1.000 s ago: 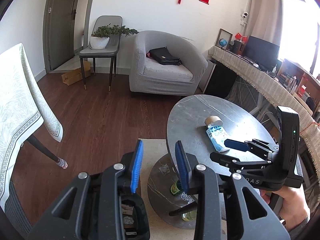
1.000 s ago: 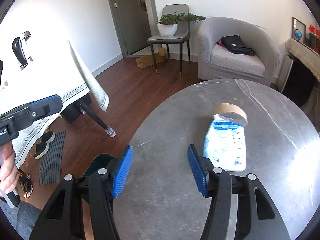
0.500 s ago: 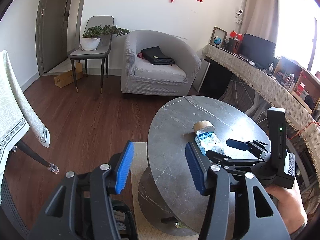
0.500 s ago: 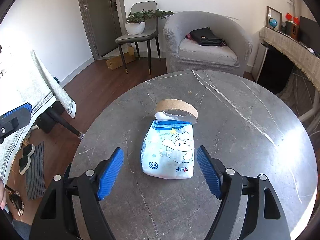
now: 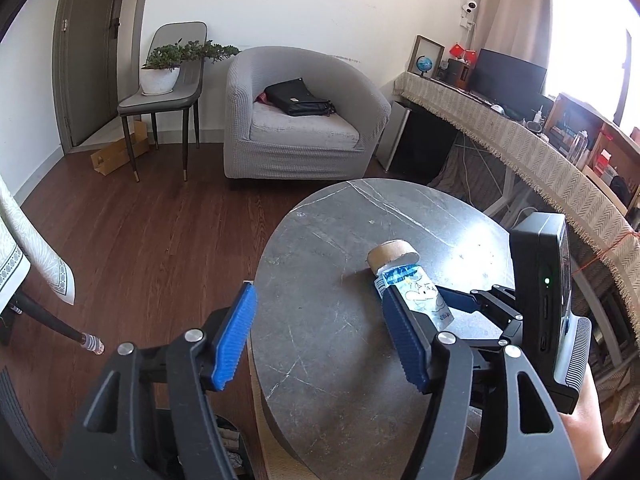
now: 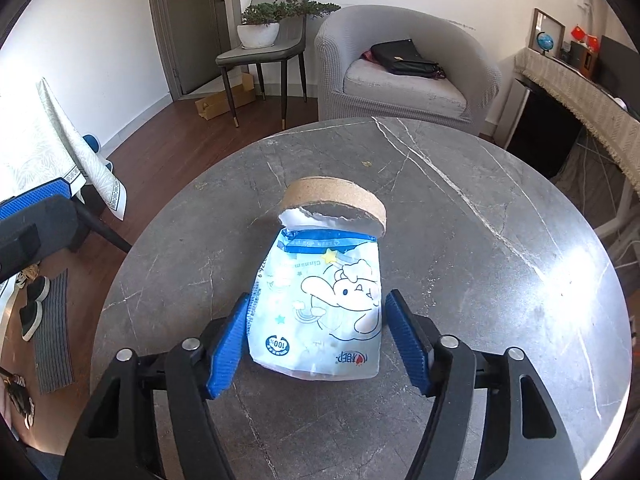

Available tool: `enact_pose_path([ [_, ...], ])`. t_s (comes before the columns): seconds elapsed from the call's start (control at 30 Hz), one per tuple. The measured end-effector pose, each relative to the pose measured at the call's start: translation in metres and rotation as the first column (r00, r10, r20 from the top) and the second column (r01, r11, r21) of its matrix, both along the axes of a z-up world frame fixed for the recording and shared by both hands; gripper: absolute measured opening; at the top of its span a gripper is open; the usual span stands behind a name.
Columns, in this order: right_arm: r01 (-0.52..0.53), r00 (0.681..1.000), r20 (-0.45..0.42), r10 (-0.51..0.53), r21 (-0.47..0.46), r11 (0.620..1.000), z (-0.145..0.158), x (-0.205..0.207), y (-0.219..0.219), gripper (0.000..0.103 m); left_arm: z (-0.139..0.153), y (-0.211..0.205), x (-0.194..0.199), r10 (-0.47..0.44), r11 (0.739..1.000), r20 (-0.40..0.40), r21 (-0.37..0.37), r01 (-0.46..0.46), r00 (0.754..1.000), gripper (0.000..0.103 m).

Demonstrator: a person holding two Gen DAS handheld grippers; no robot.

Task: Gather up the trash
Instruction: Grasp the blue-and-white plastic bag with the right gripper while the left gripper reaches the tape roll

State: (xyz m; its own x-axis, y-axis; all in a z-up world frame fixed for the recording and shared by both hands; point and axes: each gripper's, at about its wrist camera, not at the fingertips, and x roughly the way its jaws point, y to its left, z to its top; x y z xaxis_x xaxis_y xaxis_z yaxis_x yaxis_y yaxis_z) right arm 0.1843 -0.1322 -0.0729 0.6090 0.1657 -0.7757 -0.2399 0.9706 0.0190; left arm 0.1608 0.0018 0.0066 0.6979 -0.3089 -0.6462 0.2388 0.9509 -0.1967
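Note:
A light blue cartoon wrapper (image 6: 320, 304) lies flat on the round grey marble table (image 6: 480, 280), its far end against a short cardboard roll (image 6: 334, 198). My right gripper (image 6: 320, 344) is open, its blue pads on either side of the wrapper's near end, not closed on it. In the left wrist view the wrapper (image 5: 420, 296), the roll (image 5: 392, 254) and the right gripper (image 5: 424, 310) show on the table (image 5: 320, 320). My left gripper (image 5: 320, 340) is open and empty over the table's near left edge.
A grey armchair (image 5: 296, 120) with a black bag, a chair with a potted plant (image 5: 168, 68) and a long desk (image 5: 520, 140) stand beyond the table. A cloth-covered table (image 6: 52, 148) is at the left. A dark bin with trash (image 5: 228, 444) sits below the left gripper.
My right gripper has moved forward and down until its pads flank the wrapper. My left gripper has opened wider and risen from over the bin and lower shelf to the tabletop edge.

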Motion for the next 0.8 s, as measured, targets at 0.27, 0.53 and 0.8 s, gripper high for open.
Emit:
enact_pose_path([
  [0.27,-0.019,1.000,0.009,0.019,0.047,0.999,0.009,-0.014,-0.028,0.050,-0.002,-0.031,0.009,-0.024,0.999,0.017,0.023,0.024,1.000,0.072],
  [0.53,-0.008,0.999,0.054,0.002,0.105,0.994,0.024,-0.033,-0.075,0.050,-0.011,-0.062,0.021,-0.044,0.996,0.030,0.081,0.041,0.999,0.073],
  [0.8,0.004,0.998,0.057,-0.012,0.149,0.989,0.022,-0.040,-0.110,0.050,-0.026,-0.076,0.043,-0.037,0.989,-0.008,0.140,0.038,0.999,0.072],
])
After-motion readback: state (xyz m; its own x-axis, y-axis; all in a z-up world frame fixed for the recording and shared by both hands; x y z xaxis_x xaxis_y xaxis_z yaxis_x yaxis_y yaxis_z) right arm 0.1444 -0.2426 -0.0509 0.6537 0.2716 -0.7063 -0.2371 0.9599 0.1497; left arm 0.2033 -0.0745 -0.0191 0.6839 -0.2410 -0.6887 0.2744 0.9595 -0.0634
